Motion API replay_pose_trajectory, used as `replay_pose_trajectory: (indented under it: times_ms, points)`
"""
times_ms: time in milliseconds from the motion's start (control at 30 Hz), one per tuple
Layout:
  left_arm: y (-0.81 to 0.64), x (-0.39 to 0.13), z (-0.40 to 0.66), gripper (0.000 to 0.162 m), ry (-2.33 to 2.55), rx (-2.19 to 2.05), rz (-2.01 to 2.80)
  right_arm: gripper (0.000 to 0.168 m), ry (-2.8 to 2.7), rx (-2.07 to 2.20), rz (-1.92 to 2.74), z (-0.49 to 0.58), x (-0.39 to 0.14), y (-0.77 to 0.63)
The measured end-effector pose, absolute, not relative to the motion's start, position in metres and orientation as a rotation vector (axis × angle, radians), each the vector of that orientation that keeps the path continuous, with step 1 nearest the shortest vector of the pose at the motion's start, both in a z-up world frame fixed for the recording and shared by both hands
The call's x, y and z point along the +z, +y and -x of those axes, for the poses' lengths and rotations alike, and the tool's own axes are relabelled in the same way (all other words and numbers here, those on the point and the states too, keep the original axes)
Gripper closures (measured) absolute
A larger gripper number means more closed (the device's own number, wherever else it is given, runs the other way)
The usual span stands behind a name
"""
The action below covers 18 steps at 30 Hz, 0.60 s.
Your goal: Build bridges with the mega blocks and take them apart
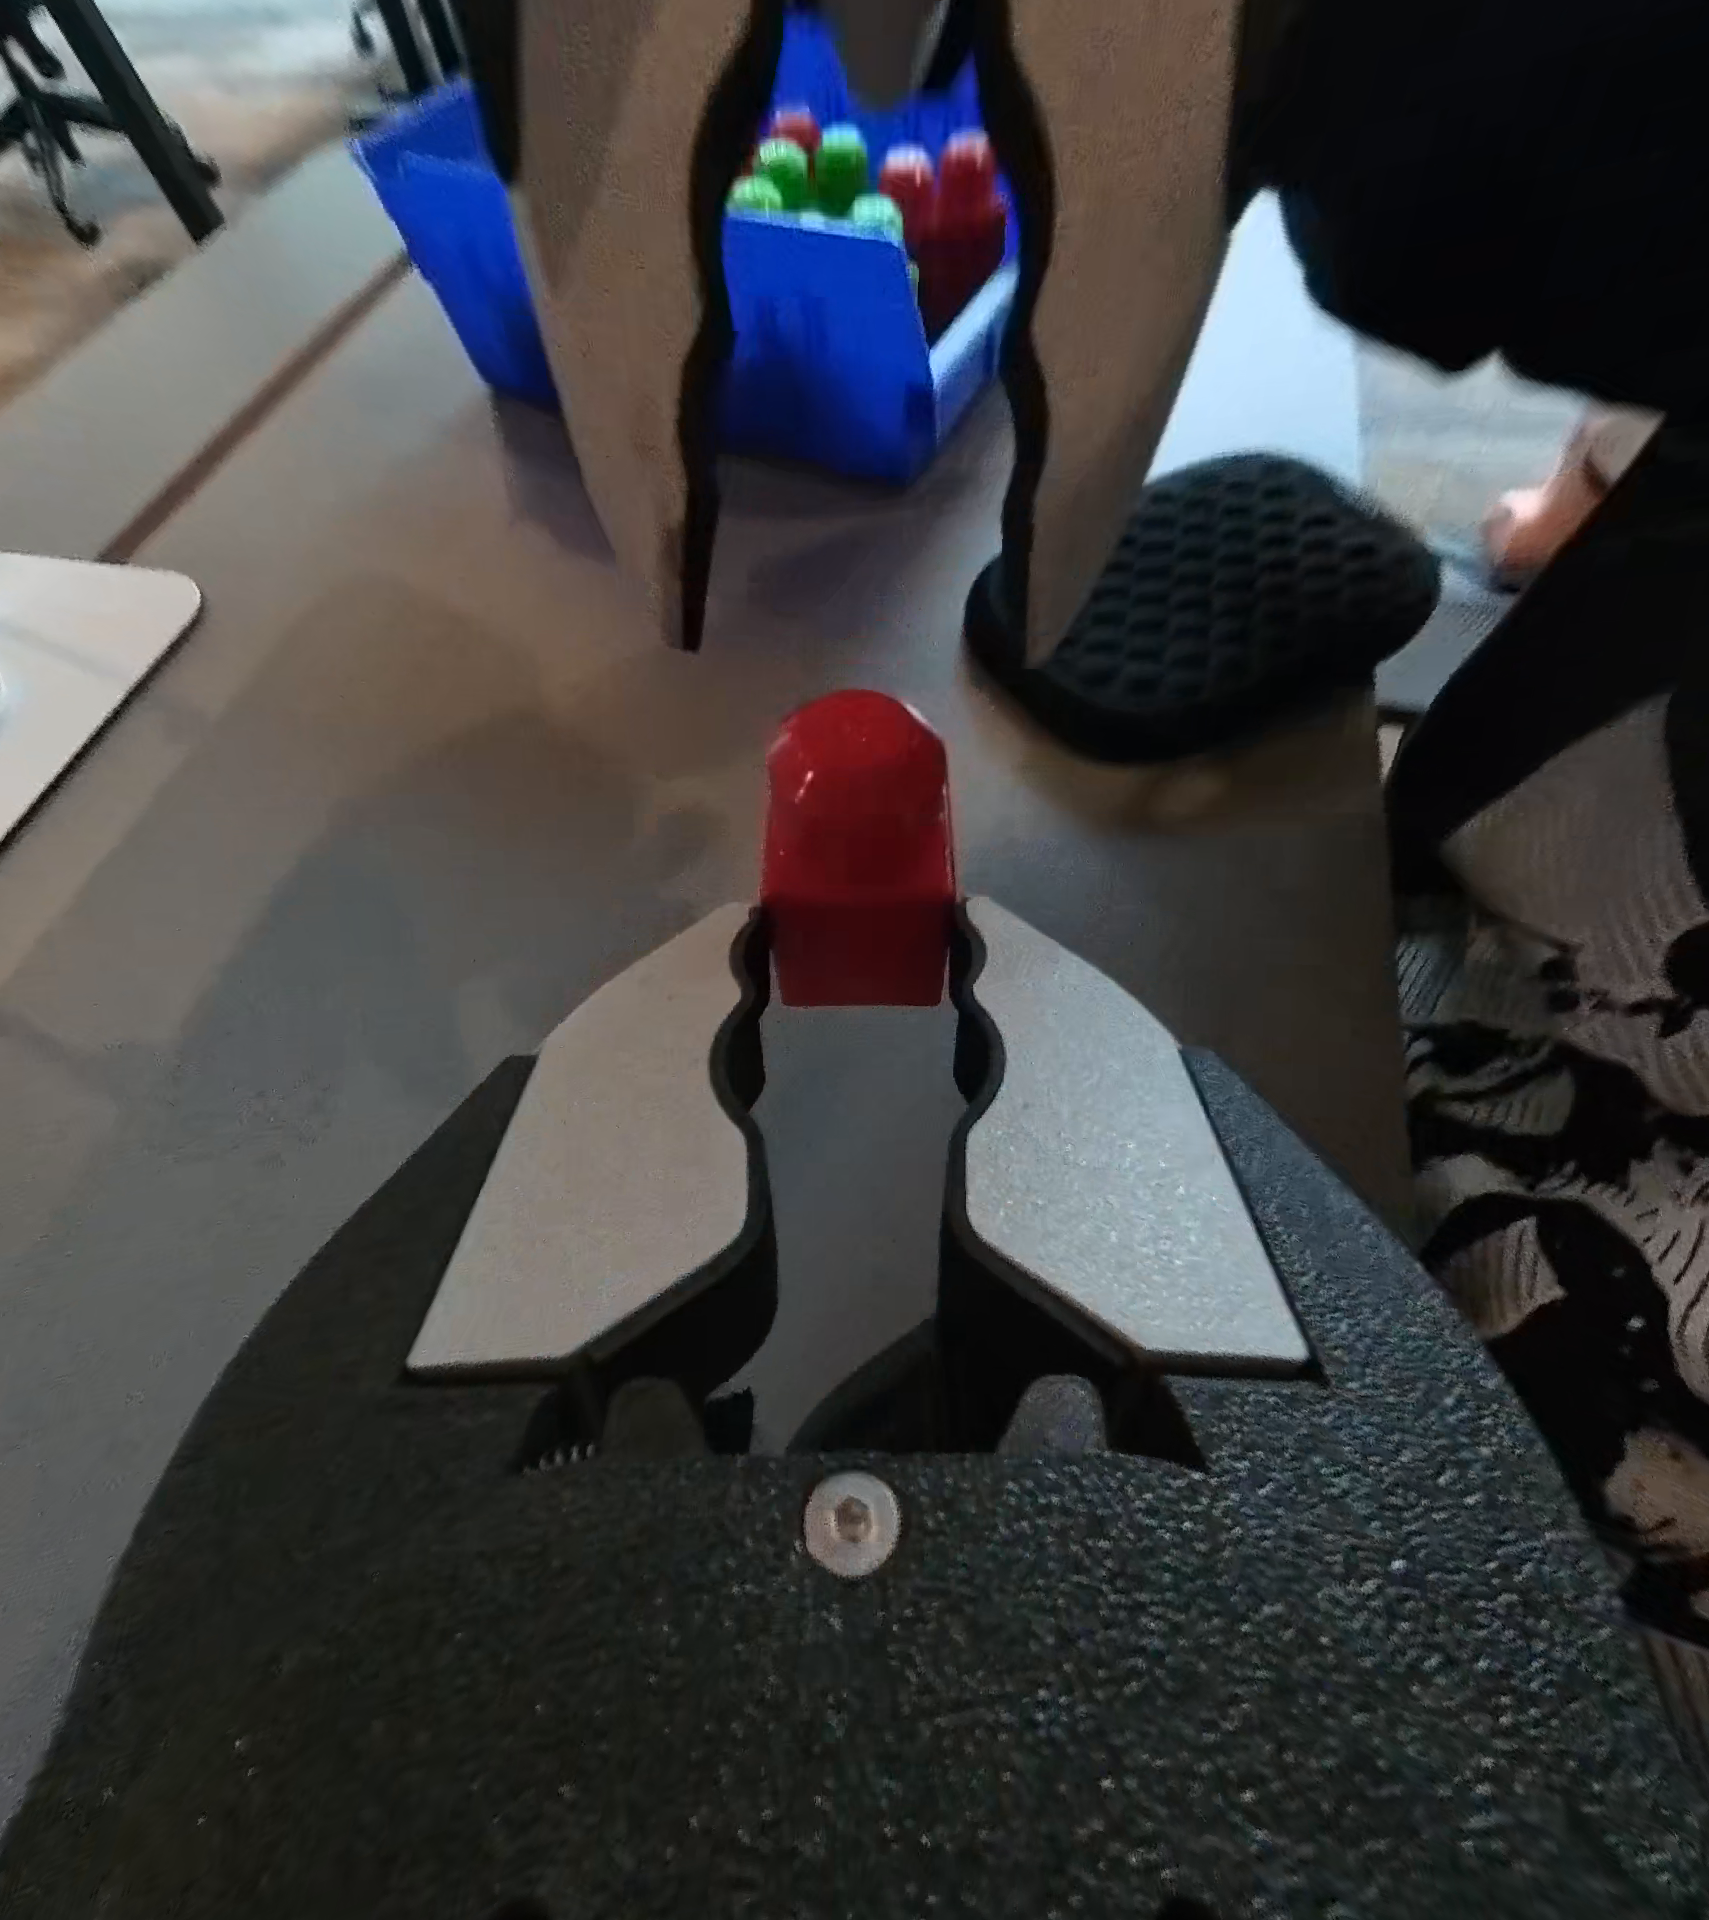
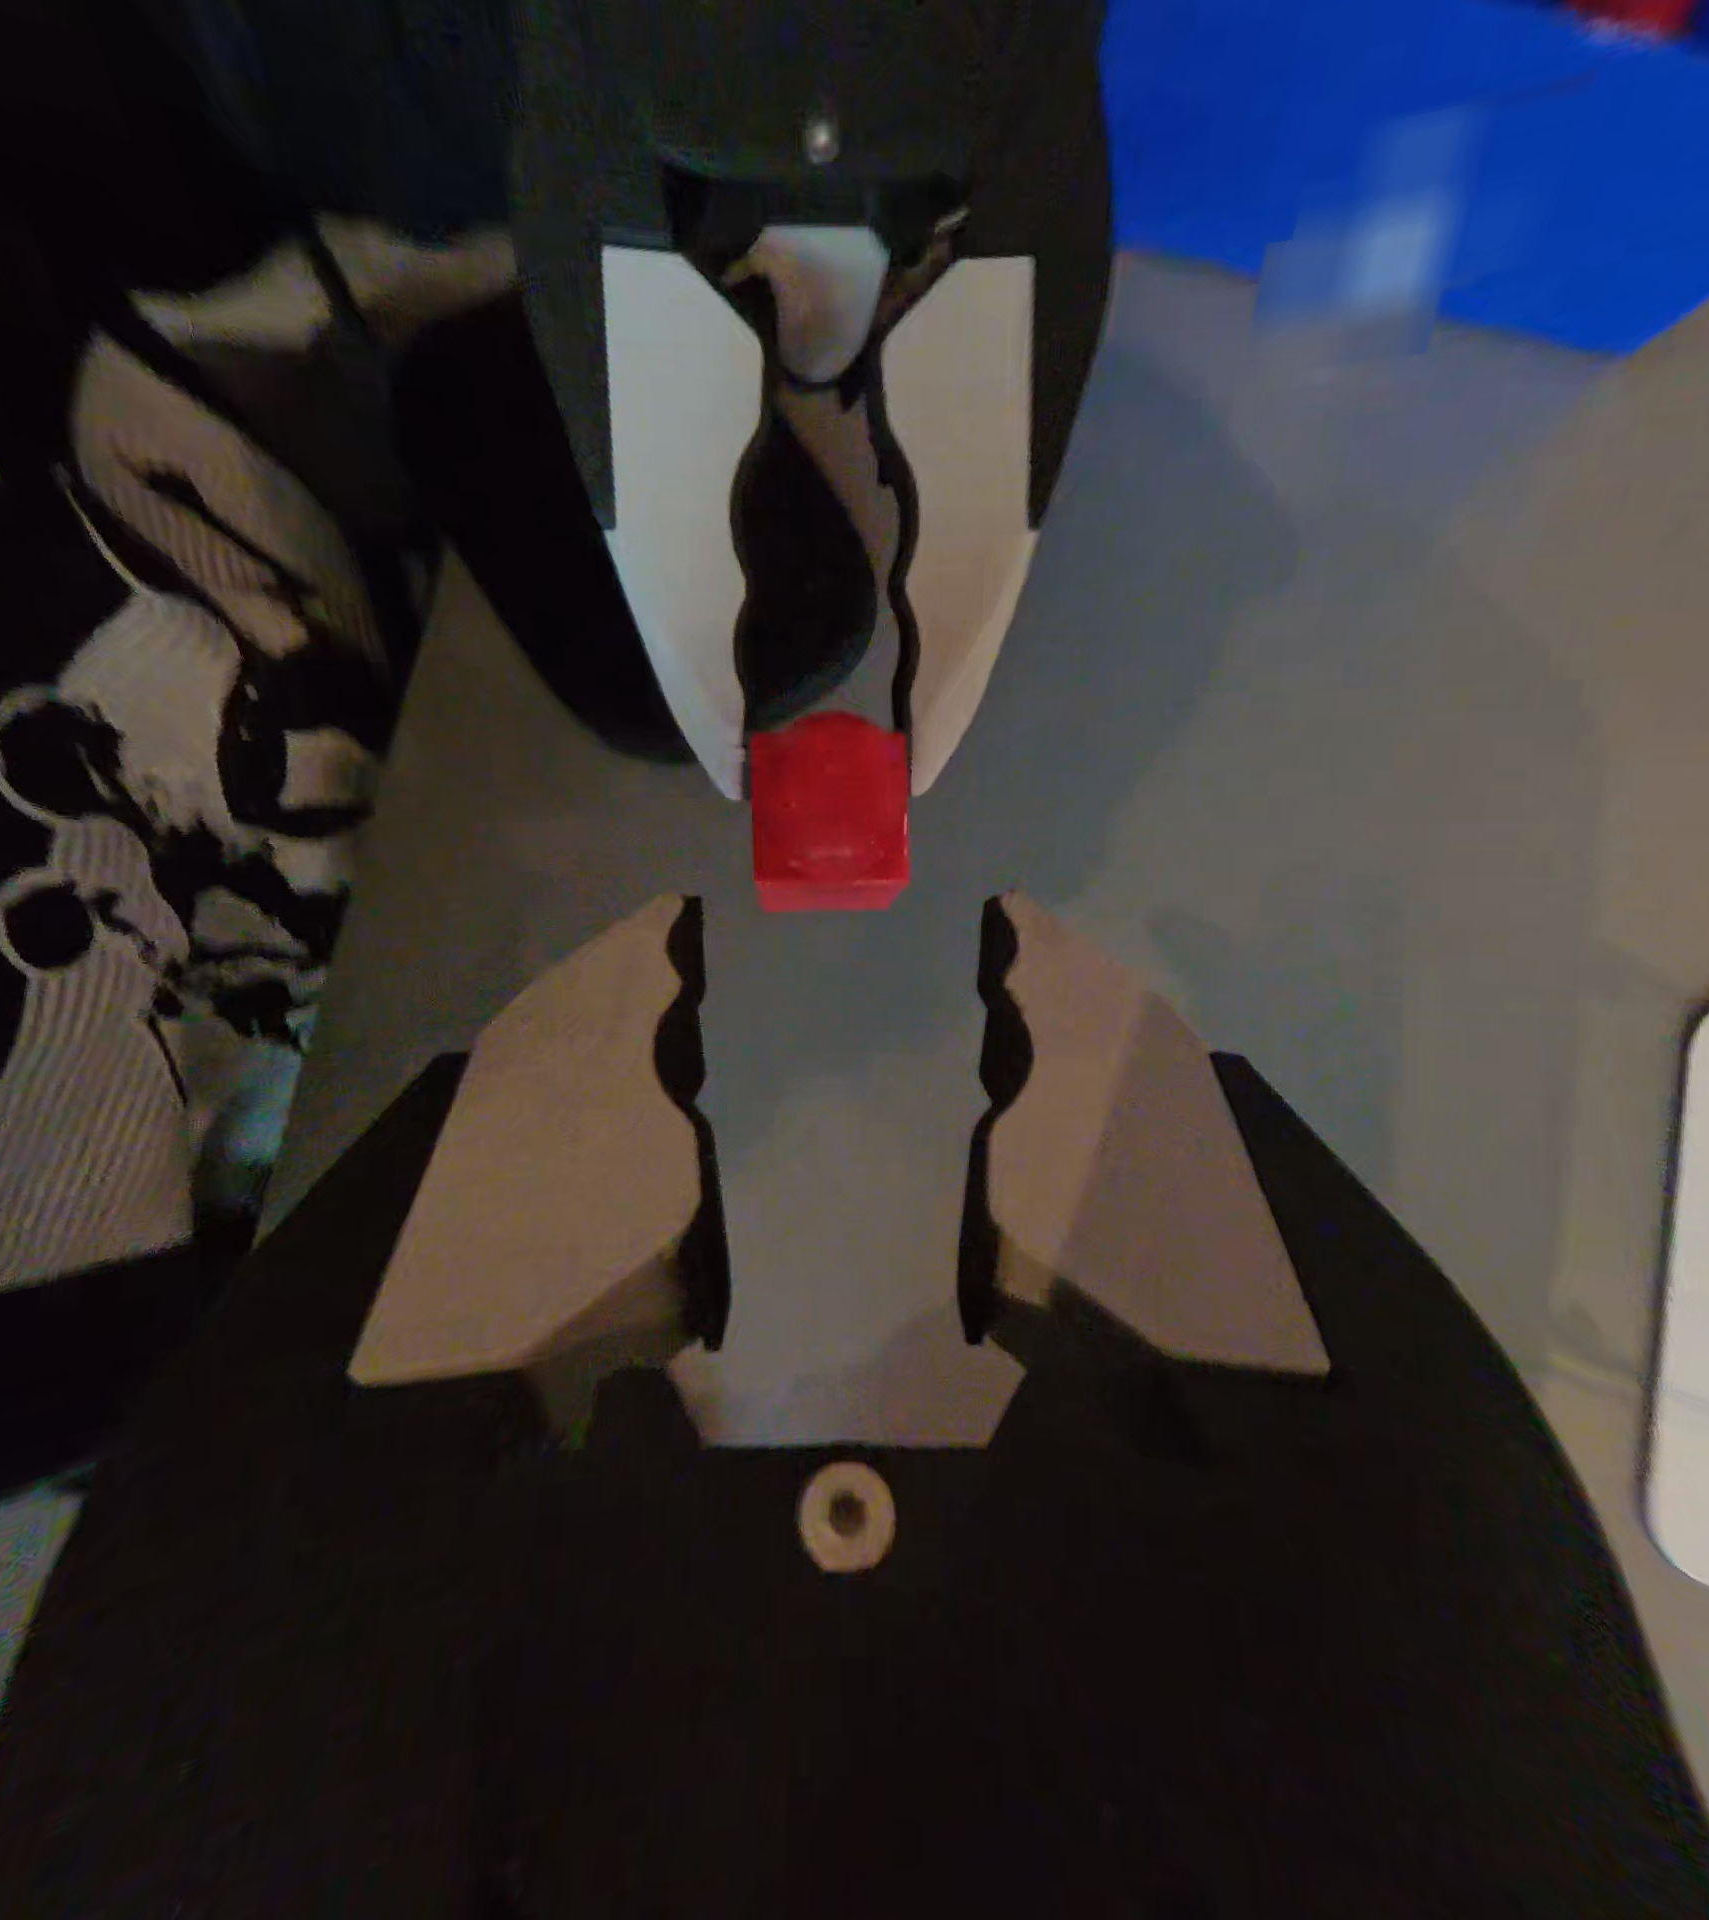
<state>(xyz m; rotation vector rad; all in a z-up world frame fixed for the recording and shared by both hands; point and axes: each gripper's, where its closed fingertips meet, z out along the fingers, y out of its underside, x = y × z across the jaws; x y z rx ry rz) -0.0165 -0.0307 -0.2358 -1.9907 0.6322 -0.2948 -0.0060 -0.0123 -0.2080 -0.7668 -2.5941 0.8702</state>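
In the left wrist view, the left gripper [image 1: 855,940] pinches the square base of a single-stud red block [image 1: 858,852] above the desk [image 1: 310,831], stud pointing at the right gripper [image 1: 860,623], whose jaws stand spread. Behind sits a blue bin [image 1: 829,353] of red and green blocks.

In the right wrist view, the right gripper [image 2: 839,914] hangs open just short of the red block [image 2: 829,816]. The shallow tip grip could let it slip or twist during a handover.
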Motion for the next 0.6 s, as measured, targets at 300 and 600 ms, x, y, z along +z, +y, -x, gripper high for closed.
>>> replay_pose_trajectory:
  times_ms: [300, 600]
  points:
    - [-0.026, -0.251, 0.012, 0.129, 0.704, -0.242, 2.066, 0.127, -2.76, 0.5, 0.701, 0.014, -0.228, -0.024]
    - [-0.027, -0.252, 0.015, 0.129, 0.703, -0.251, 2.05, 0.14, -2.776, 0.444, 0.643, 0.015, -0.233, -0.028]
